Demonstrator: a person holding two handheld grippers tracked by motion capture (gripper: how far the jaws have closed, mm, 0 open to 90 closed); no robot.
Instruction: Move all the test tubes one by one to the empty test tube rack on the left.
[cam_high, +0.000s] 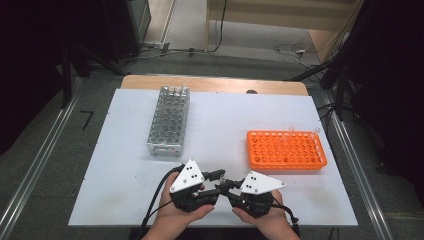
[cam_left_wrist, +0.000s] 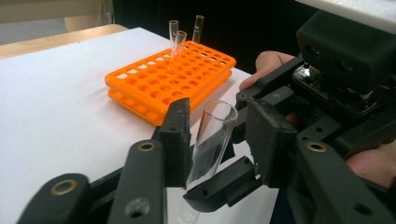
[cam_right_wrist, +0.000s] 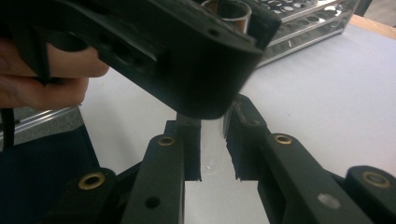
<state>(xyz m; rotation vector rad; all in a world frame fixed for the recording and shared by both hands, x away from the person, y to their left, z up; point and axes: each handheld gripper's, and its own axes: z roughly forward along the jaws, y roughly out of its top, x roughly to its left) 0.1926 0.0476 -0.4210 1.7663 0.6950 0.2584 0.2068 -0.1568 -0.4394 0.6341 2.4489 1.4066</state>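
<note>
- Now the left gripper (cam_left_wrist: 215, 140) has its jaws around a clear glass tube (cam_left_wrist: 212, 137); one pad touches it, the other stands just apart.
- The right gripper (cam_right_wrist: 212, 140) is clamped on the lower part of the same tube.
- Both meet at the near table edge, with the orange rack (cam_high: 286, 149) near and the metal rack (cam_high: 169, 121) farther away.

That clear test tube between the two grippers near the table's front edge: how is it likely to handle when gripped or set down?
The test tube looks like thin clear glass or plastic, so probably fragile under hard squeezing. Its smooth round wall would likely slip between the left gripper pads, and it would roll if laid on the white table. It seems light; the orange rack holds similar tubes upright.
</note>
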